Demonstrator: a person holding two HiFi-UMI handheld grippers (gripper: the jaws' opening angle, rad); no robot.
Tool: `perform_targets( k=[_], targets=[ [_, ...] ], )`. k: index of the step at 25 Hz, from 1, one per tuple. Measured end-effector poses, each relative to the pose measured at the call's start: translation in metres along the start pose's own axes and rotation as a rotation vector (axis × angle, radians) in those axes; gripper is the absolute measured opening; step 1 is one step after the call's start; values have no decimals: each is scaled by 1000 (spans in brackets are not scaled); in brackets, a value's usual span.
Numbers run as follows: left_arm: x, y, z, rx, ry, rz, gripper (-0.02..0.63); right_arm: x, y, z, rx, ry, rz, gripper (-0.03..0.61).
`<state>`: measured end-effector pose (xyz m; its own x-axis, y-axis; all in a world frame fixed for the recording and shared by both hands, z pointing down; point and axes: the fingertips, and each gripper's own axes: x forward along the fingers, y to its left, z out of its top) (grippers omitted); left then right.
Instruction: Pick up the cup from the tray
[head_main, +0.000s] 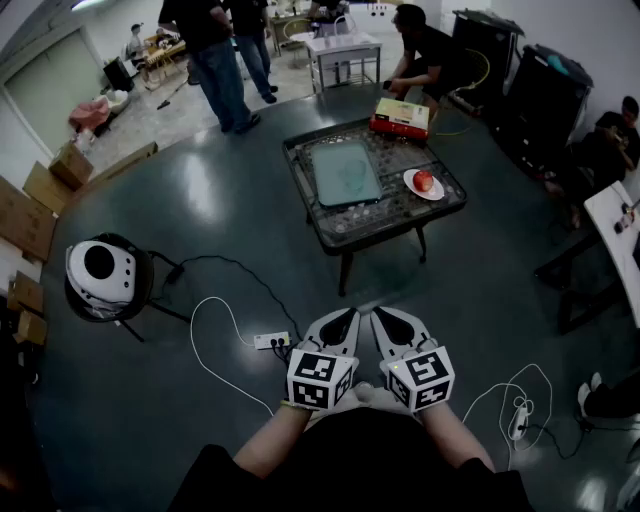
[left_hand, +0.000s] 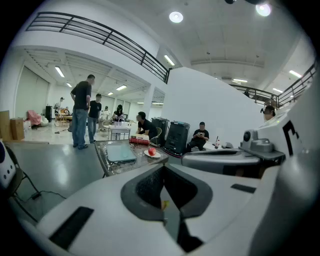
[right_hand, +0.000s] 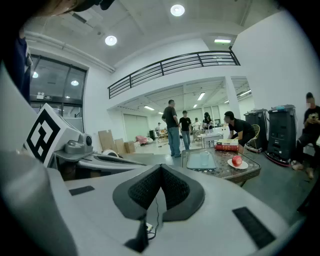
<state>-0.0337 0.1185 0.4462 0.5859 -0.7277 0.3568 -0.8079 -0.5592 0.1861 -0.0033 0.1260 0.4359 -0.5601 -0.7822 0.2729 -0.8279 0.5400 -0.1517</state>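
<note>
A low dark table (head_main: 340, 232) stands ahead, with a pale green tray (head_main: 345, 172) on it. In the right gripper view a clear cup (right_hand: 204, 158) stands on the tray (right_hand: 201, 161); in the head view it is too faint to pick out. My left gripper (head_main: 348, 314) and right gripper (head_main: 380, 314) hang side by side close to my body, well short of the table. Both are shut with nothing between the jaws. In each gripper view the left gripper (left_hand: 164, 167) and right gripper (right_hand: 161, 166) have their pads meeting, and the table lies far beyond.
A red apple (head_main: 423, 181) on a white plate and a red book (head_main: 401, 117) share the table. On the floor lie a power strip (head_main: 271, 341) and cables; a round white device (head_main: 100, 272) stands at left. Several people (head_main: 218, 60) are beyond the table.
</note>
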Motion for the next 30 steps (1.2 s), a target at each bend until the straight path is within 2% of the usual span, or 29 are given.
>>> perform_targets(
  k=[30],
  targets=[
    [6,2,-1,-6,11,14,9,-2,-6,-3,35,-4,6,5]
  ],
)
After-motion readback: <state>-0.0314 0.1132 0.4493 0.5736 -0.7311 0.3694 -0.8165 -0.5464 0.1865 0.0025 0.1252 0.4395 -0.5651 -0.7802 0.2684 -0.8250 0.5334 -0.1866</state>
